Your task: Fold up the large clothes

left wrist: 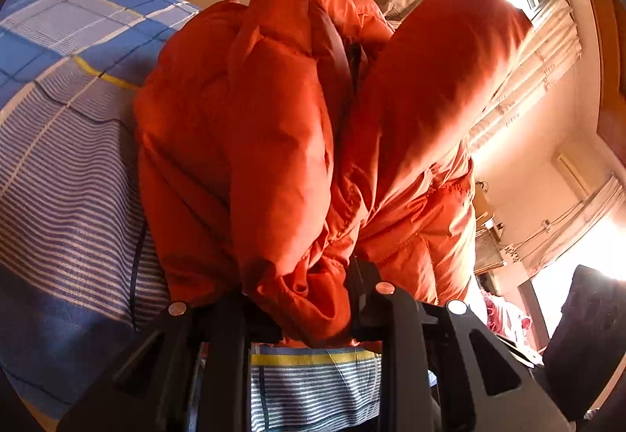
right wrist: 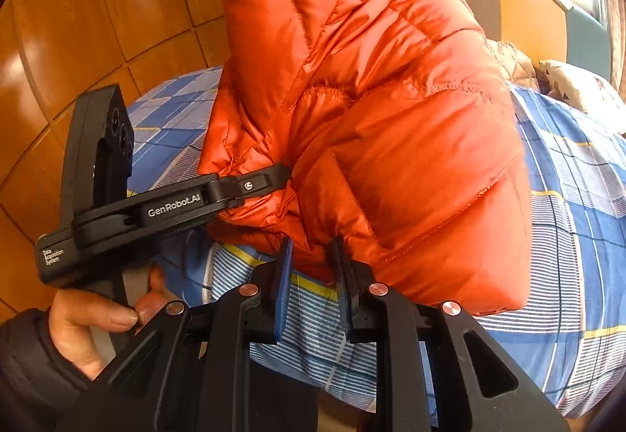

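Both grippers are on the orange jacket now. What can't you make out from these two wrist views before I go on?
- Left wrist: left gripper fingertips, buried in orange jacket folds.
- Right wrist: left gripper tip, sunk into the orange jacket.
- Right wrist: fabric held in the right gripper, too bunched to identify.
- Both views: the jacket's overall layout on the plaid bedsheet, cropped.

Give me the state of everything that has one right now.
orange down jacket: bunched, lifted, gripped at two spots.
left gripper: shut on jacket fabric.
right gripper: shut on jacket edge.
plaid bedsheet: spread under the jacket.
curtains: partly drawn.
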A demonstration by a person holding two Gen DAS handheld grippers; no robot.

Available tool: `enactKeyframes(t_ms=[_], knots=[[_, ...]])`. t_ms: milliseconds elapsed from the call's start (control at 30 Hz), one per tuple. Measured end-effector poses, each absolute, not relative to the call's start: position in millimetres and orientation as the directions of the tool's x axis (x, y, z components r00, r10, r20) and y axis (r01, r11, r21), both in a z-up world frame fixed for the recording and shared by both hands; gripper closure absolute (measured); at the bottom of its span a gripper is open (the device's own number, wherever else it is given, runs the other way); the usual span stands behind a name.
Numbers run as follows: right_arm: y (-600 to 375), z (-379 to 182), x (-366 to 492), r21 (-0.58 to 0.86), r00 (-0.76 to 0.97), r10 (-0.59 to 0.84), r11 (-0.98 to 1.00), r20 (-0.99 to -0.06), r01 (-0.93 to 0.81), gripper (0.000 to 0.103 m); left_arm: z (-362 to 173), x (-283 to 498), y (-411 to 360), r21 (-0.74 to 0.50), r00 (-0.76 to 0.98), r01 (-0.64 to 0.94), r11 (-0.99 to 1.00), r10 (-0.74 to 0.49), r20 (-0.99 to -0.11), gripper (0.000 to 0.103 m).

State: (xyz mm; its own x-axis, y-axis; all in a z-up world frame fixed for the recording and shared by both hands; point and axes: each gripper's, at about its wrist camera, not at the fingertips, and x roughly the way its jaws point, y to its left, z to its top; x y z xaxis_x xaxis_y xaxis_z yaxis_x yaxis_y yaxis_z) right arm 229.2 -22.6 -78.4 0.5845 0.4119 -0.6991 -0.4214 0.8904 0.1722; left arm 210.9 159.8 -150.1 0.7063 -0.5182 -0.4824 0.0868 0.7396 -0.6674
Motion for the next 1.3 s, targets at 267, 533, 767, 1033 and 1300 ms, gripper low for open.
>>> enactKeyframes(t_ms=[267,533,767,1033,1300], knots=[[-25.8,-96.5,253.1,0.194,0.54,0.402,0.896,-0.739,-0.4,0.083,-164.1,220.9,164.2,-0.679,0.692,0.082,0.73,-0.532,-0.489,0.081],[-28.0,-97.3,256.1,0.16,0.541,0.384,0.896,-0.748,-0.414,0.083,-150.4,224.4,162.9,-0.65,0.691,0.052,0.758,-0.497,-0.525,0.077],[-33.8,-77.7,238.9,0.133,0.583,0.377,0.899,-0.72,-0.417,0.083,-136.2,222.9,163.2,-0.602,0.703,0.013,0.798,-0.436,-0.562,0.067],[-54.7,-66.4,224.8,0.121,0.659,0.268,0.958,-0.703,-0.26,0.051,-127.9,217.8,155.4,-0.533,0.722,-0.041,0.845,-0.344,-0.601,0.066],[-52.3,-92.1,252.1,0.09,0.649,0.12,0.993,-0.751,-0.08,0.038,-121.2,206.6,140.6,-0.414,0.743,-0.025,0.91,-0.26,-0.617,0.066]])
